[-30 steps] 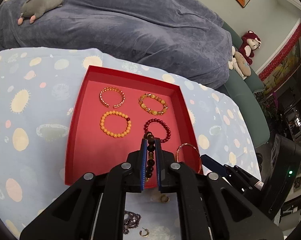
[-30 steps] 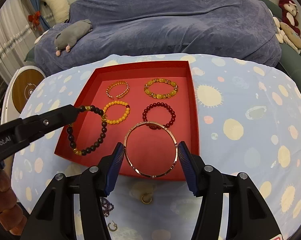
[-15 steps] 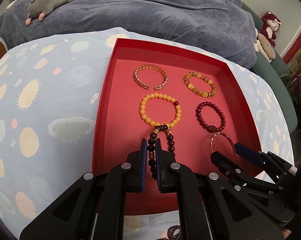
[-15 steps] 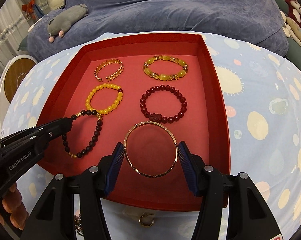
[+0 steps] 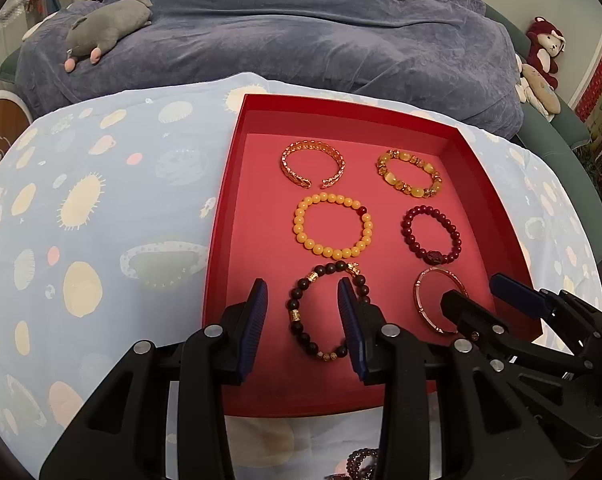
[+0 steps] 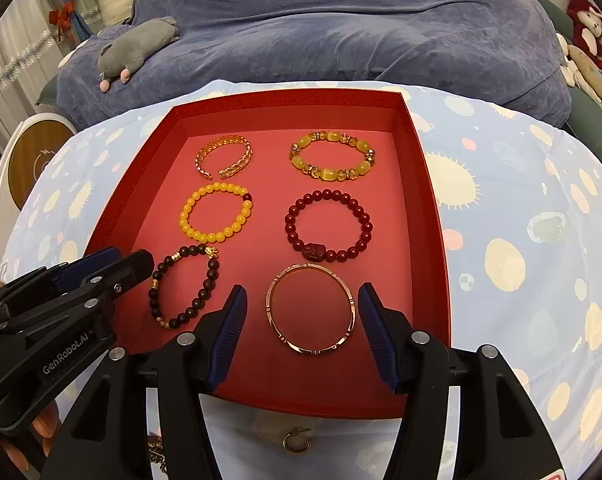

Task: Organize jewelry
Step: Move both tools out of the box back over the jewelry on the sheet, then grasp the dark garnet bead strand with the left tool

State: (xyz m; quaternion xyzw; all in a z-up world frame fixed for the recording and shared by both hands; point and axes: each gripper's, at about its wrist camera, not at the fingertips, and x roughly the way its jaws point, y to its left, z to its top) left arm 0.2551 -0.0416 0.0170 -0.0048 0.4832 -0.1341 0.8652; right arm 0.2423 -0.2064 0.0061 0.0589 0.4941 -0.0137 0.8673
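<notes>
A red tray [image 5: 225, 216] [image 6: 427, 184] lies on a spotted blue cloth. My left gripper [image 5: 302, 286] [image 6: 127, 260] hangs over its near left corner with its jaws opening. A dark bead bracelet [image 5: 295, 316] [image 6: 155, 282] lies flat on the tray floor under them, free of the pads. To its right, my right gripper [image 6: 302, 290] [image 5: 472, 288] stands open around a thin gold bangle [image 6: 313, 350] [image 5: 421, 308] that rests on the tray, with a gap at each pad.
Farther back in the tray lie a yellow bead bracelet [image 6: 189, 224], a dark red bead bracelet [image 6: 327, 194], a gold cuff [image 6: 225, 146] and an amber bracelet [image 6: 329, 174]. An earring [image 6: 297, 442] and dark beads [image 5: 361, 456] lie on the cloth. A blue-covered sofa stands behind.
Both grippers sank toward the tray. The left jaws opened and let the dark bead bracelet go onto the tray floor. The bangle dropped from the right pads onto the tray.
</notes>
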